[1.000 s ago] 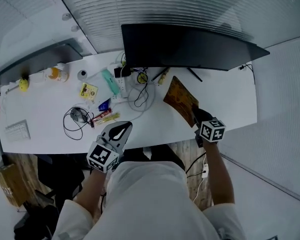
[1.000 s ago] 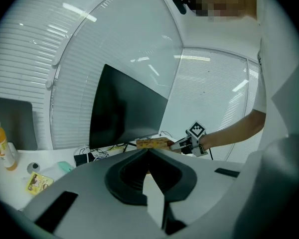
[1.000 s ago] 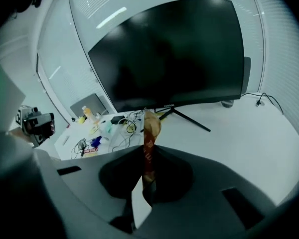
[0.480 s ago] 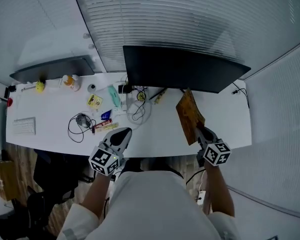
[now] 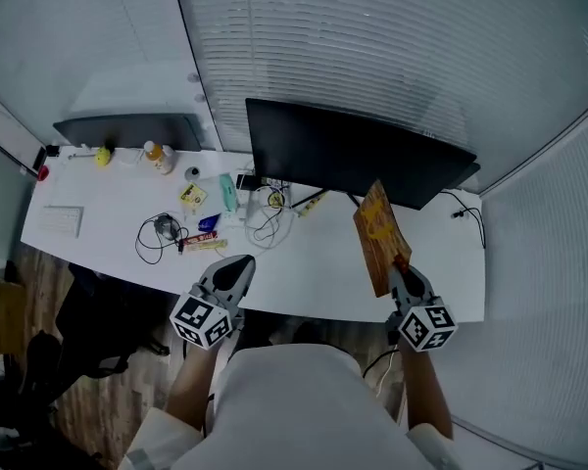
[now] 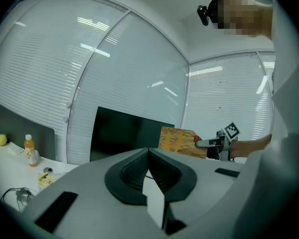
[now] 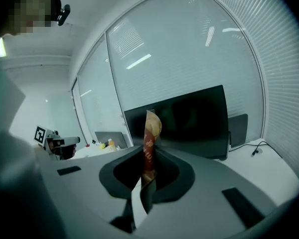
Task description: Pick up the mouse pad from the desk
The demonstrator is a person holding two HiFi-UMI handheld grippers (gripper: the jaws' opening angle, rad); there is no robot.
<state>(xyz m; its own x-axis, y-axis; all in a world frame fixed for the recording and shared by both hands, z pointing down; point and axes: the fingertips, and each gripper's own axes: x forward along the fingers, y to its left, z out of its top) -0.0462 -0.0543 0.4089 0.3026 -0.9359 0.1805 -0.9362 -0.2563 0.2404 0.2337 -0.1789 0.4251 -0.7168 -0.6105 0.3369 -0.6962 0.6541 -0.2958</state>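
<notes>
Mouse pad (image 5: pixel 380 235): gripped by its near edge in the right gripper (image 5: pixel 400 267) and held up off the white desk (image 5: pixel 323 277), over the desk's right part, with its far corner seen against the black monitor (image 5: pixel 353 155).
Right jaws: clenched on the mouse pad (image 7: pixel 148 143), which is seen edge-on in the right gripper view, rising upright from between the pads of the right gripper (image 7: pixel 147 171).
Left jaws: pressed together, with nothing between them; the left gripper (image 5: pixel 237 265) is held over the desk's near edge, well apart from the pad.
Left gripper view only: the pad's broad face (image 6: pixel 178 141) is shown, orange-brown with a yellow pattern, tilted, with the other gripper clamped at its right end; the left gripper (image 6: pixel 148 156) points toward the monitor.
Head view only: the whole desk is laid out, with a keyboard (image 5: pixel 64 220) at far left and a corded mouse (image 5: pixel 162 228) nearer the middle.
Containers: one bottle (image 5: pixel 158 157) with orange contents is seen upright at the desk's back left.
</notes>
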